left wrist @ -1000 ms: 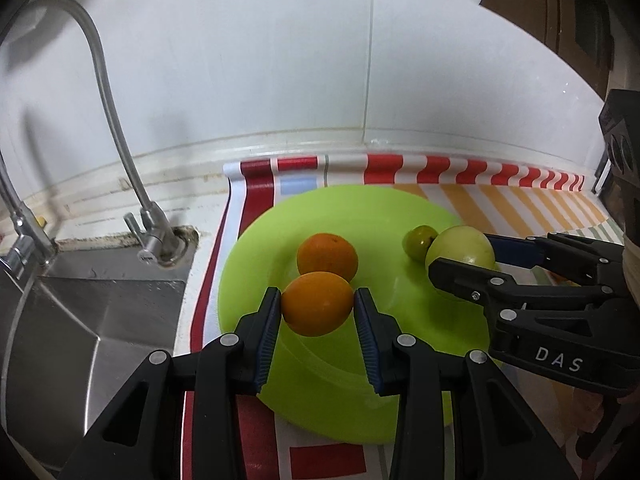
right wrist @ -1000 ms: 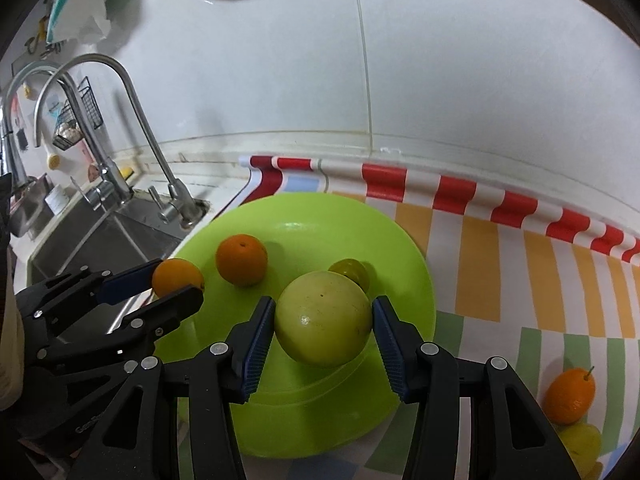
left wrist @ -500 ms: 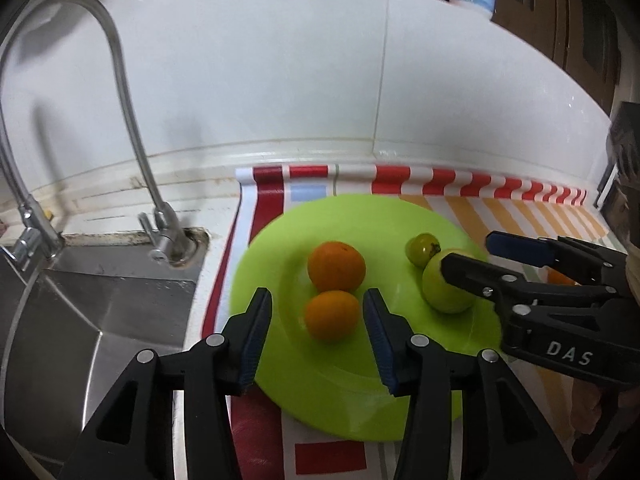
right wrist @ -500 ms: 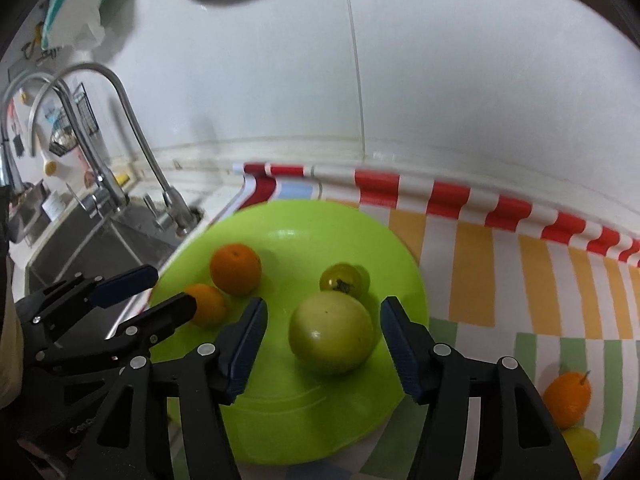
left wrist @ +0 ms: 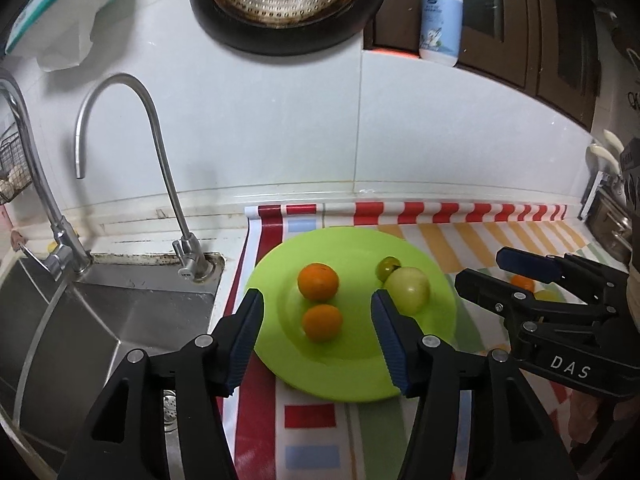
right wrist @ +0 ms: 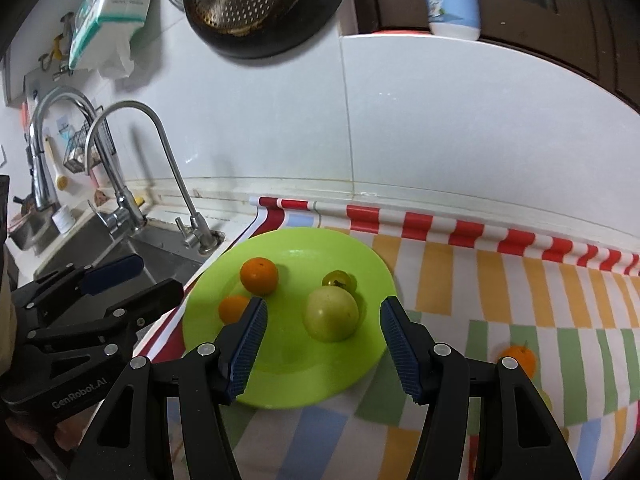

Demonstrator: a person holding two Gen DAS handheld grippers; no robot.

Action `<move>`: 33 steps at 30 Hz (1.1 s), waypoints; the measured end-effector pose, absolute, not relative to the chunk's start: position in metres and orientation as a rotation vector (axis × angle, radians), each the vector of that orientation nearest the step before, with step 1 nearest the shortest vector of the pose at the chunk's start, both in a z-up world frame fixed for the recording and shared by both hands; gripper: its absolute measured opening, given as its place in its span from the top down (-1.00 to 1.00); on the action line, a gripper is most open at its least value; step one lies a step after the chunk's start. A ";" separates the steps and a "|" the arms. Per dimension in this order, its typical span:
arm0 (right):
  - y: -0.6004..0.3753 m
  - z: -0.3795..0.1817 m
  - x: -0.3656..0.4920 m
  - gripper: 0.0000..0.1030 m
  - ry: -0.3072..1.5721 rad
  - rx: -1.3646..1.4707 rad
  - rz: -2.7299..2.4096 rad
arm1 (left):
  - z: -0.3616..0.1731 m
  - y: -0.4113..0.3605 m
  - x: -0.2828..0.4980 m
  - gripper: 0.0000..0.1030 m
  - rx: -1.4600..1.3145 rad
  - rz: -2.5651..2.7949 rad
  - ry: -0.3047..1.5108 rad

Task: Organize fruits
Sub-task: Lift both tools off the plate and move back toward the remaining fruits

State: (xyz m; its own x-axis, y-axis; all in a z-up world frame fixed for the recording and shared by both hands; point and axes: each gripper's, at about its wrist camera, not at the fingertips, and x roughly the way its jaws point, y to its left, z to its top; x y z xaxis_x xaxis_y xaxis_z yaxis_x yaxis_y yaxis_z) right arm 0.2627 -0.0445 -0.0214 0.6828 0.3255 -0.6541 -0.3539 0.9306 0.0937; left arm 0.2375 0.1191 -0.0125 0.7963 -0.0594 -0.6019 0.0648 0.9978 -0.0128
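Both claws, my left claw (left wrist: 317, 338) and right claw (right wrist: 323, 348), gaped apart, gripping nothing; two round orange fruits (left wrist: 318, 281) and one pale green apple (right wrist: 331, 314) sat mid-frame on the lime-green round plate (left wrist: 352, 376).

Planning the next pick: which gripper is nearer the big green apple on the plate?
Right. The right gripper is open and lined up just short of the green apple; the left gripper frames the nearer orange, beside it.
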 end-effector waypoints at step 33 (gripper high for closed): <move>-0.135 0.036 0.130 -0.16 0.587 -0.009 0.218 | 0.033 0.035 0.126 -0.23 0.042 -0.189 0.526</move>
